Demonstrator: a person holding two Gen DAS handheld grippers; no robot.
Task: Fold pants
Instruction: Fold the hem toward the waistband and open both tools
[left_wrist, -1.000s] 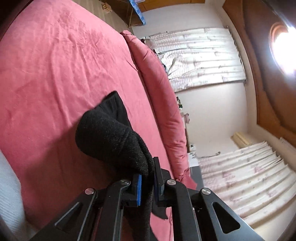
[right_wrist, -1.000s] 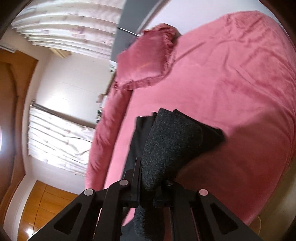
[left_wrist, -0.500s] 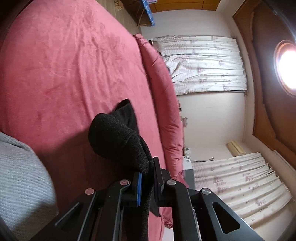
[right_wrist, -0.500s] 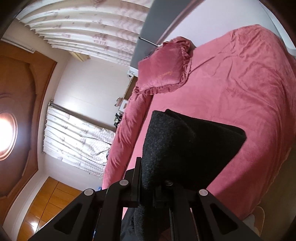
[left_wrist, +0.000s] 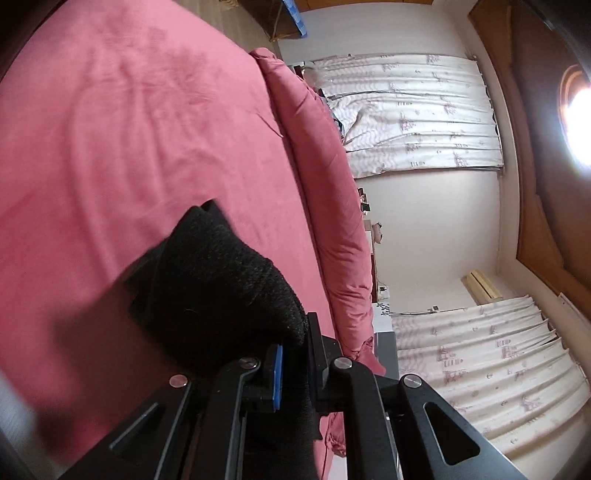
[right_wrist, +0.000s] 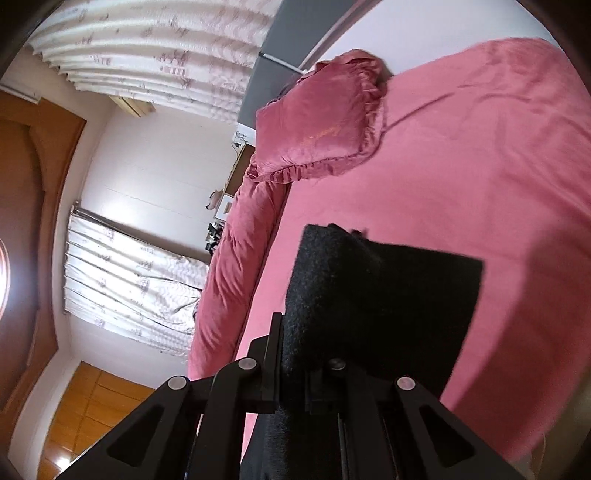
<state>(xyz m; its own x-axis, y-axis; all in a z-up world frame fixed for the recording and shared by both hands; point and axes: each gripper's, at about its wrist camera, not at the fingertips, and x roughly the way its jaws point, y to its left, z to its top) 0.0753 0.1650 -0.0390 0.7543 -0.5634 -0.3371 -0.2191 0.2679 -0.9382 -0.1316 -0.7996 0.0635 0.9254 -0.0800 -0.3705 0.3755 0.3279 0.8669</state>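
The black knit pants (left_wrist: 218, 288) hang in the air above the pink bed (left_wrist: 129, 147). My left gripper (left_wrist: 295, 358) is shut on one bunched edge of them, with the fabric squeezed between its blue pads and trailing below the jaws. In the right wrist view another part of the pants (right_wrist: 380, 299) spreads out as a flat dark panel in front of my right gripper (right_wrist: 291, 365), which is shut on that part. Both views are rolled sideways. Neither view shows the other gripper.
A pink frilled pillow (right_wrist: 325, 125) lies at the head of the bed, and a rolled pink duvet (left_wrist: 325, 192) runs along its far side. Patterned white curtains (left_wrist: 410, 110) cover the windows. A ceiling lamp (left_wrist: 580, 110) glares brightly. Wooden flooring (right_wrist: 92, 410) lies beyond the bed.
Both grippers moved with the pants still clamped. The right one rose, and the fabric before it spread from a bunched lump into a wide flat panel. A pale grey cloth left the left view.
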